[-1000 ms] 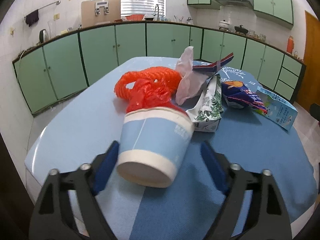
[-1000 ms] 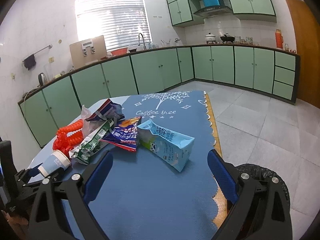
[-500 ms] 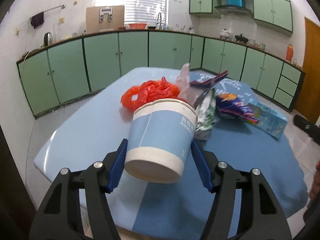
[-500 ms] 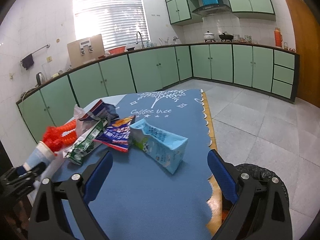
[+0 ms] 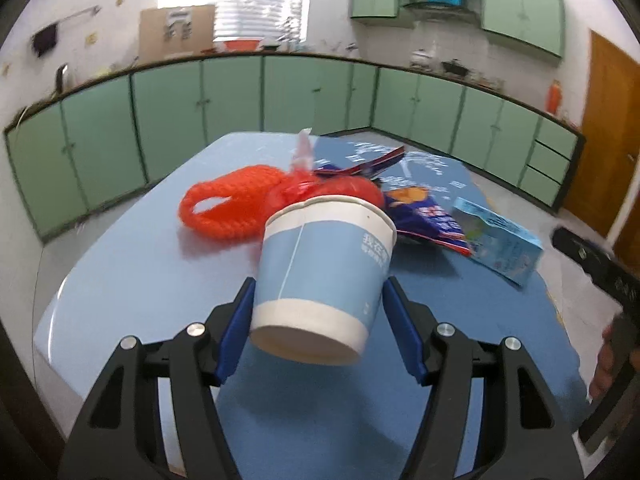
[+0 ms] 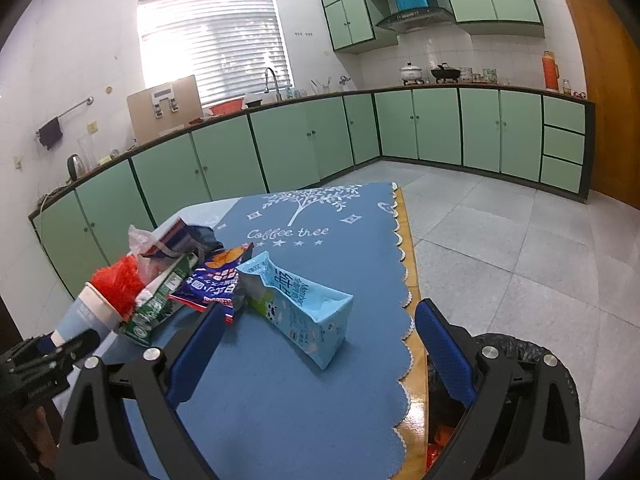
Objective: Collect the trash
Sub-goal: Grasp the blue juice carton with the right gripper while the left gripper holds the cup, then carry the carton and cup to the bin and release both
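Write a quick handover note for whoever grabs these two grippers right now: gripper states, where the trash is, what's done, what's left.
Left gripper: shut on the blue paper cup, lifted off the table; its jaws closed on the cup within the past second.
Right gripper: open, empty, above the blue tablecloth, near the milk carton.
On the table: orange net bag, green carton, blue snack wrapper, milk carton, more wrappers behind.
Black-lined bin sits on the floor off the table edge, behind the right gripper.
Done: cup picked up.
Left: drop the cup in the bin, then clear everything else.
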`<move>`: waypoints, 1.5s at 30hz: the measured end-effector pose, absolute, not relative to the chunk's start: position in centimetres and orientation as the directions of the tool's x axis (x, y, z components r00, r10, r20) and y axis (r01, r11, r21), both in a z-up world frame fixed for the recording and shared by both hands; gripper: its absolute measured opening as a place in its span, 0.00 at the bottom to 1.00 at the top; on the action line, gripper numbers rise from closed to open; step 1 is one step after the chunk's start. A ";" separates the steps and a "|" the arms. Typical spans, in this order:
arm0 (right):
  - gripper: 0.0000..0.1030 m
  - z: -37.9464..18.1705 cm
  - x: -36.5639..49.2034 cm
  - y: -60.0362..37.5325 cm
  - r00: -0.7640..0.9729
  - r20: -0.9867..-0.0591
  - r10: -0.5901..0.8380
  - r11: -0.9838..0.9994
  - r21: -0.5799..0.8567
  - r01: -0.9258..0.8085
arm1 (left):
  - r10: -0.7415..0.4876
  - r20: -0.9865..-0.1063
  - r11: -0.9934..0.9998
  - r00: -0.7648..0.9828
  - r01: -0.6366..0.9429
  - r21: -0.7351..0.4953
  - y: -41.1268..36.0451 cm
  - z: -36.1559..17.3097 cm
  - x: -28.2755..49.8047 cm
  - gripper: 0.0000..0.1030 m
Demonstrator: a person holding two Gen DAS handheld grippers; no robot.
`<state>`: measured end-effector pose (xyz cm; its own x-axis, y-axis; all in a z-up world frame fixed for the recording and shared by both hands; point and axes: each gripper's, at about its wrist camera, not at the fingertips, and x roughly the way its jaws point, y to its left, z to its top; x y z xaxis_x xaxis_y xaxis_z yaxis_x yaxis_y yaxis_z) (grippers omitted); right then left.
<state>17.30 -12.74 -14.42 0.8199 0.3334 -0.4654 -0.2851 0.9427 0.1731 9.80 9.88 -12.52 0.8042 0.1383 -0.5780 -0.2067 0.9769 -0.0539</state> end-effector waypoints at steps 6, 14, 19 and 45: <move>0.91 -14.1 17.1 -12.2 0.819 -0.460 0.344 0.939 0.167 -0.300 | 0.118 -0.568 0.981 0.815 -0.185 -0.062 9.9 -12.2 9.2 0.60; 0.91 -14.8 18.9 -12.2 0.809 -0.486 0.331 0.944 0.155 -0.292 | 0.122 -0.526 0.975 0.841 -0.200 -0.093 9.8 -10.3 9.1 0.60; 0.91 -15.1 21.1 -12.0 0.790 -0.507 0.344 0.938 0.155 -0.309 | 0.132 -0.498 0.977 0.857 -0.197 -0.081 8.8 -9.5 10.3 0.60; 0.34 -17.2 22.1 -9.3 0.617 -0.645 0.451 0.875 0.183 -0.449 | 0.156 -0.501 0.977 0.851 -0.207 -0.048 7.6 -9.5 11.9 0.60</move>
<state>22.10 -9.31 -17.18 0.6167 0.4514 -0.6449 -0.4489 0.8747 0.1830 11.93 7.62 -9.48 0.8510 0.1562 -0.5015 -0.2074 0.9771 -0.0477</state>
